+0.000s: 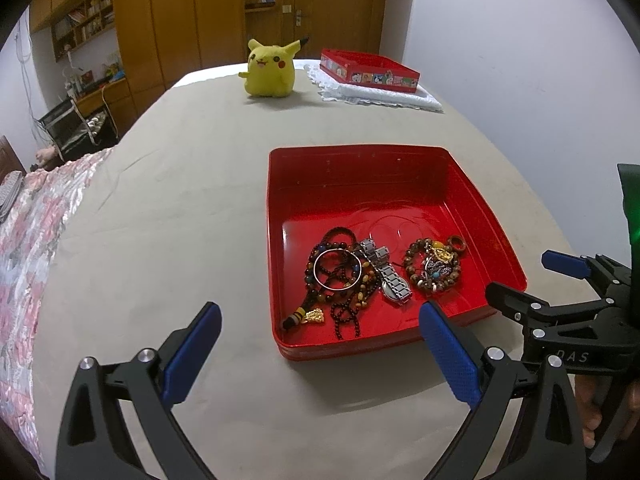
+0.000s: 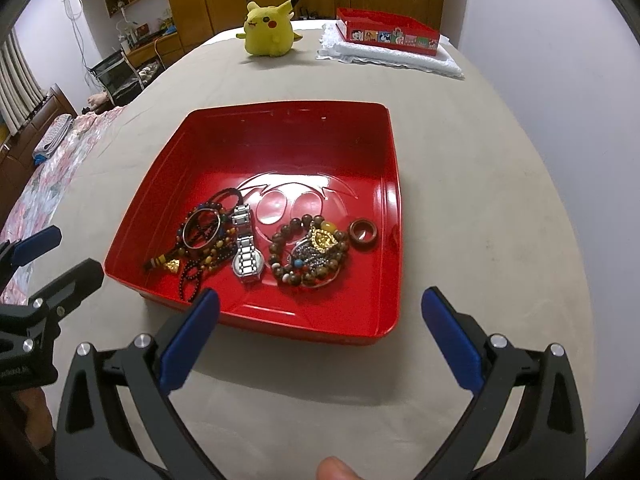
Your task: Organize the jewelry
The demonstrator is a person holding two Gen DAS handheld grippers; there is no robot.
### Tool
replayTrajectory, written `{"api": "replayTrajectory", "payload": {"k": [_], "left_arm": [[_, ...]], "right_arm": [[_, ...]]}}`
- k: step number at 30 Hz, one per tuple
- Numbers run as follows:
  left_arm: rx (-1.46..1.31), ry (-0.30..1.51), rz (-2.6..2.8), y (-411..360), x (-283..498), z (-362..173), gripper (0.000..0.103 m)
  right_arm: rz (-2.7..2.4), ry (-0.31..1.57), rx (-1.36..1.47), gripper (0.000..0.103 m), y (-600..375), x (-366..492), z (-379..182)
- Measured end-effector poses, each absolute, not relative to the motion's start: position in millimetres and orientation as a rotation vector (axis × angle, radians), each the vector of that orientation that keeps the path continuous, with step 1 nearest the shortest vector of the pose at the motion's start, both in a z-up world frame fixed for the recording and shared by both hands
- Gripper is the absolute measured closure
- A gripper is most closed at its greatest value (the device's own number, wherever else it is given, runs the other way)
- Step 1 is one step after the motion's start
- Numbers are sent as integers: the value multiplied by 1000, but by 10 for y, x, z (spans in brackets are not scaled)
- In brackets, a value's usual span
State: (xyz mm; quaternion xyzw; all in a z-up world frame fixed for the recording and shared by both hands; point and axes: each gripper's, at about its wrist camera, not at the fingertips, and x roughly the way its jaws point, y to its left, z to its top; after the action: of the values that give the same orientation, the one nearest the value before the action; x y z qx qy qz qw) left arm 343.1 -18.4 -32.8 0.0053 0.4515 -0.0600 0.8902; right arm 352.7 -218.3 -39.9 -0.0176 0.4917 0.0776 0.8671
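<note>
A red tin tray (image 1: 360,172) (image 2: 288,136) sits on the beige bedsheet and holds a pile of jewelry: dark bead strings with a thin bangle (image 1: 337,269) (image 2: 202,229), a silver watch (image 1: 390,278) (image 2: 248,258), a brown bead bracelet with a gold pendant (image 1: 432,266) (image 2: 310,254) and a brown ring (image 1: 457,245) (image 2: 363,233). My left gripper (image 1: 320,344) is open and empty just before the tray's near edge. My right gripper (image 2: 320,332) is open and empty at the tray's near rim. Each shows in the other's view (image 1: 528,280) (image 2: 64,260).
A yellow plush toy (image 1: 270,68) (image 2: 270,30) stands at the far side. A second red box (image 1: 370,69) (image 2: 390,31) rests on a white lace cloth (image 1: 384,96) at the back right. A floral quilt (image 1: 36,232) lies at the left. A white wall is on the right.
</note>
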Motion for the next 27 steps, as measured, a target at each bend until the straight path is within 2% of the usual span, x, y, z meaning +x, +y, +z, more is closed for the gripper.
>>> {"api": "replayTrajectory", "payload": {"k": [27], "left_arm": [[6, 937, -123, -175, 3418, -306, 4]], "right_arm": [[162, 1026, -41, 3, -2176, 3496, -385]]}}
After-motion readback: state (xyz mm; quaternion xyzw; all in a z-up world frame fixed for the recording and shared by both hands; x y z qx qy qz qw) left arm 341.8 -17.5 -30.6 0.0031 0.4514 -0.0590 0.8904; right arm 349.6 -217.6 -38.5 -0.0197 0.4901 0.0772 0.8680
